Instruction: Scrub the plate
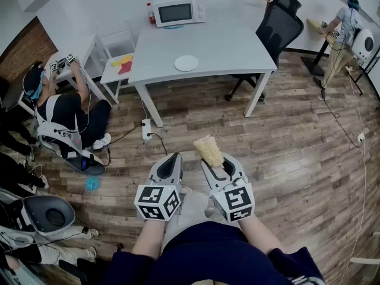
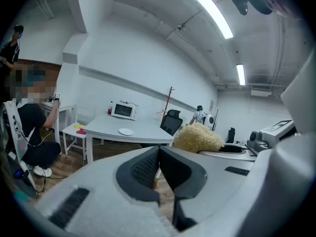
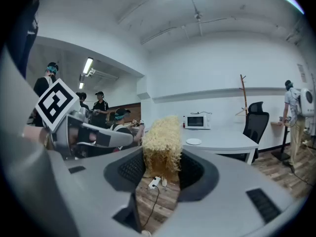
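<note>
Position note: plate (image 1: 186,63), white and round, lies flat on the white tabletop (image 1: 231,49) across the room, well apart from both my claws. A microwave (image 1: 179,12) stands at the tabletop's far edge, and a black office chair (image 1: 279,25) is at its right side.

My left claw (image 1: 173,160) has its jaws together, with nothing between them. My right claw (image 1: 216,162) is clamped on a pale yellow fibrous scrubber (image 1: 209,149). The pads press it from both sides and its top sticks out beyond the jaws.

I hold both claws side by side, close to my body, above the wooden floor (image 1: 285,135). They point toward the tabletop and slightly down.

One person (image 1: 65,114) sits on the floor left of the tabletop. Another person (image 1: 344,22) stands at far right.
</note>
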Tool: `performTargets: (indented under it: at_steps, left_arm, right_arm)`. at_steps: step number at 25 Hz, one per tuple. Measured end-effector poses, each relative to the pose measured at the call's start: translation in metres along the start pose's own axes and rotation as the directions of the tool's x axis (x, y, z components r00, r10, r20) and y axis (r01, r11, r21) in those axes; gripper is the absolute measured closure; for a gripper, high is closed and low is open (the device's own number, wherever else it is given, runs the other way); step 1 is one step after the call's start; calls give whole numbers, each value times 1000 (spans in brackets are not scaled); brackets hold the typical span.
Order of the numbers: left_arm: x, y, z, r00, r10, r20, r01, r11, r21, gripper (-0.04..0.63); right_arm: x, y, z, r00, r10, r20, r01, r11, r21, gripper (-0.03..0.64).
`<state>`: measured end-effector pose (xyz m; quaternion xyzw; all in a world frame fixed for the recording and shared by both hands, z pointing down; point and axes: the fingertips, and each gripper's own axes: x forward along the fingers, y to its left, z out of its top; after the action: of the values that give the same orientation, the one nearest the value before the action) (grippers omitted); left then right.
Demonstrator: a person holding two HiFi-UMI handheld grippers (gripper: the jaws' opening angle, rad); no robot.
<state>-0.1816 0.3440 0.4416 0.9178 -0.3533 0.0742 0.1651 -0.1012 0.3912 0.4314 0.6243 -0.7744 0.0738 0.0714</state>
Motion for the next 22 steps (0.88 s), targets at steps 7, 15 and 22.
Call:
performTargets:
  at_steps: [7, 15, 22]
  left_arm:
    - [2, -22, -7, 1000, -17, -11, 18, 1000, 16, 577]
    - [12, -27, -7, 999, -25, -22, 25, 1000, 12, 577]
    - [39, -14, -8, 999, -40, -32, 40, 999, 0, 577]
  right_arm:
    - [-17, -9, -2, 1000, -9, -2, 9, 1000, 3, 439]
    - [-9, -11, -2, 999, 40, -10, -40, 999, 31, 439]
    - [2, -33, -7, 1000, 21, -20, -20, 998, 58, 439]
